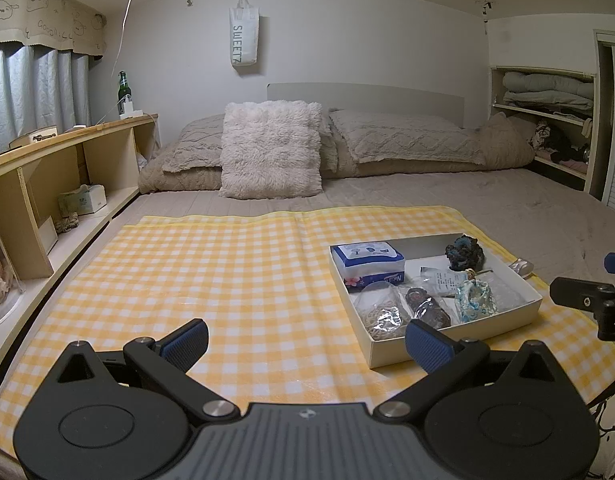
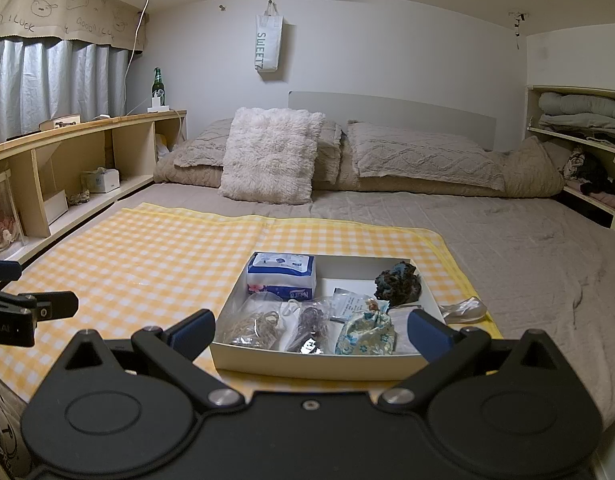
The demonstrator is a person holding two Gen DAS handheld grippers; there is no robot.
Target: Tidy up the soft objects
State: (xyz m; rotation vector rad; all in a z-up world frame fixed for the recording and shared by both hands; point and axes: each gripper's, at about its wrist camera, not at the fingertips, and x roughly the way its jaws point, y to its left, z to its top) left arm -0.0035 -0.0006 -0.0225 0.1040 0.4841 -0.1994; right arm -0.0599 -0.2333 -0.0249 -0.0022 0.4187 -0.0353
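Observation:
A shallow white box [image 1: 503,322] [image 2: 307,366] rests on a yellow checked cloth [image 1: 227,272] [image 2: 147,256] spread on the bed. Inside lie a blue tissue pack [image 1: 367,264] [image 2: 282,276], a dark crocheted lump [image 1: 465,252] [image 2: 399,282], a floral drawstring pouch [image 1: 475,298] [image 2: 365,334], and clear bags of small items [image 1: 381,314] [image 2: 255,326]. My left gripper [image 1: 307,344] hovers open over the cloth, left of the box. My right gripper [image 2: 311,336] is open just before the box's near wall, with nothing between its fingers.
A fluffy white cushion [image 1: 271,150] [image 2: 271,154] leans on beige pillows at the headboard. Wooden shelving [image 1: 59,168] [image 2: 79,156] runs along the left side. A clear plastic scrap [image 2: 465,308] lies right of the box. Shelves with folded bedding [image 1: 547,92] stand at the right.

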